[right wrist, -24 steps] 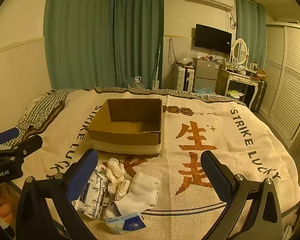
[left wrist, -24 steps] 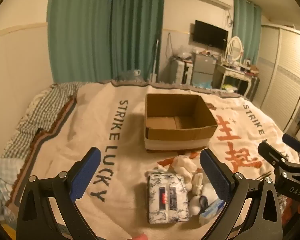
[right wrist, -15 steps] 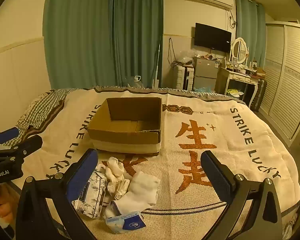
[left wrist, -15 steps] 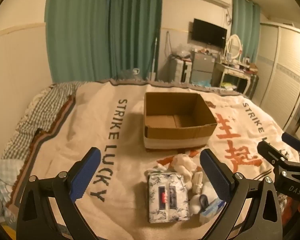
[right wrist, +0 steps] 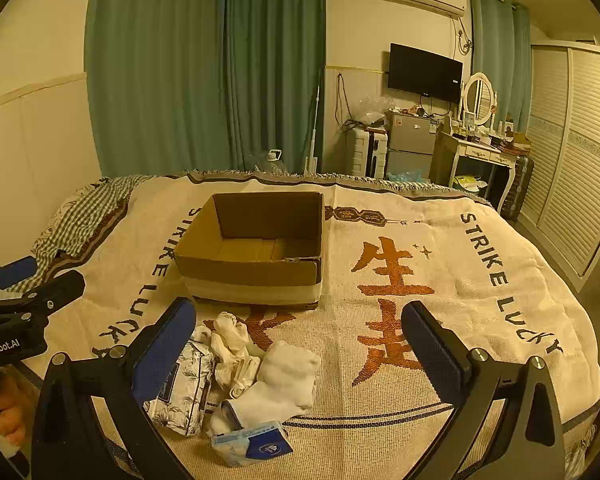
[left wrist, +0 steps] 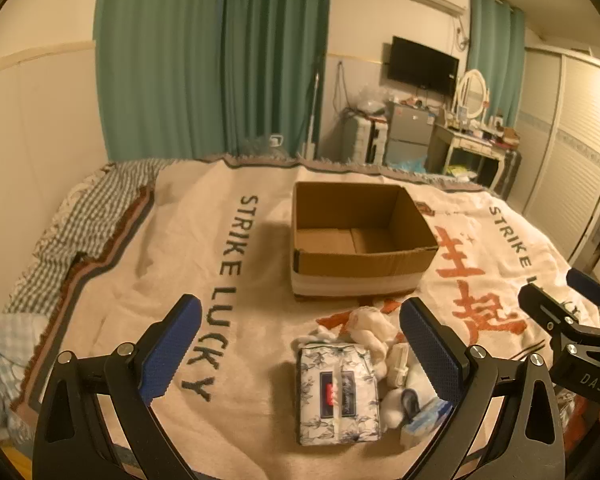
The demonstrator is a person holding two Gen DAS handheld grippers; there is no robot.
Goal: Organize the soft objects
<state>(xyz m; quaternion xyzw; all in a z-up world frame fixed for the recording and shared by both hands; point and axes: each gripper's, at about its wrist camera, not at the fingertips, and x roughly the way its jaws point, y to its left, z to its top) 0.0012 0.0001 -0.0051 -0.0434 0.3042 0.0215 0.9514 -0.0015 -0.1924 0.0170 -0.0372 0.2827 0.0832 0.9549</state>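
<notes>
An empty open cardboard box (left wrist: 360, 240) (right wrist: 256, 252) stands mid-bed. In front of it lies a pile: a floral tissue pack (left wrist: 338, 392) (right wrist: 184, 388), crumpled white cloth (left wrist: 370, 326) (right wrist: 230, 338), a white sock (right wrist: 284, 380) (left wrist: 414, 376) and a small blue tissue packet (right wrist: 254, 442) (left wrist: 424, 420). My left gripper (left wrist: 300, 352) is open and empty, hovering above the tissue pack. My right gripper (right wrist: 300, 350) is open and empty above the sock; it shows at the right edge of the left wrist view (left wrist: 572, 324).
The bed carries a cream "STRIKE LUCKY" blanket (left wrist: 180, 280) (right wrist: 440, 280). A checked sheet (left wrist: 88, 224) lies at the left. Green curtains, a TV, a dressing table (right wrist: 480, 148) and a wardrobe (right wrist: 572, 160) stand beyond the bed.
Both views have shifted only slightly; the left gripper has drifted a little. Nothing was grasped or moved on the bed.
</notes>
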